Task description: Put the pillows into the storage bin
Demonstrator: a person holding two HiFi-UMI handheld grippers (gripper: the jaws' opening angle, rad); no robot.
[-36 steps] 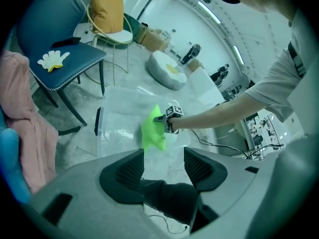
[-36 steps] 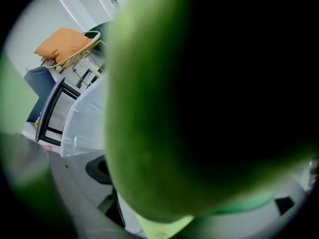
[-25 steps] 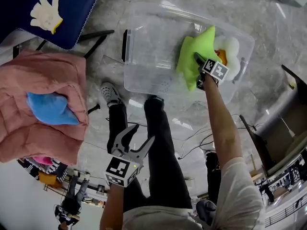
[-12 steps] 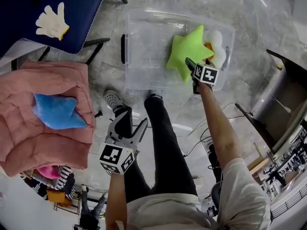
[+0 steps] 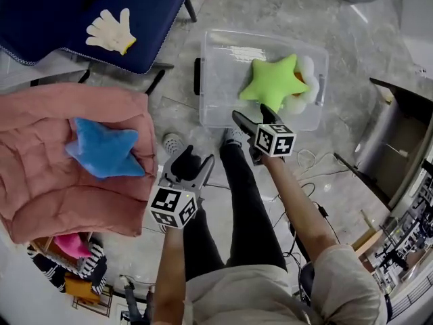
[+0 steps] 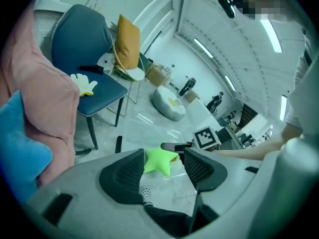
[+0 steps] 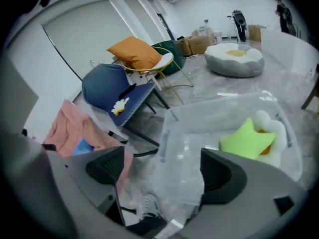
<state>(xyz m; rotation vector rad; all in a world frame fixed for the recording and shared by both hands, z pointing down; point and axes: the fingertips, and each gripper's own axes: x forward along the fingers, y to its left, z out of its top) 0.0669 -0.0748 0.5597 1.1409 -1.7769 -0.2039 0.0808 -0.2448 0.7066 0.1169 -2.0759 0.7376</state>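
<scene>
A clear storage bin (image 5: 220, 97) stands on the grey marble floor (image 5: 352, 53). A green star pillow (image 5: 270, 83) lies inside it toward the right end, resting against a white pillow (image 5: 309, 70) with an orange patch. The rest of the bin is bare.

The right tongs (image 5: 252, 115) are held over the bin's near edge, just beside the green star. Their jaws stand wide apart with nothing between them. The left tongs (image 5: 197, 161) are lower in the head view, above the person's black trousers (image 5: 243, 215). Their jaws are also open and empty.

To the left a blue star pillow (image 5: 101, 147) lies on a pink quilt (image 5: 40, 188), well apart from the bin. Beyond the quilt a navy chair (image 5: 61, 12) carries a white glove-shaped pillow (image 5: 111, 30) on its seat.
</scene>
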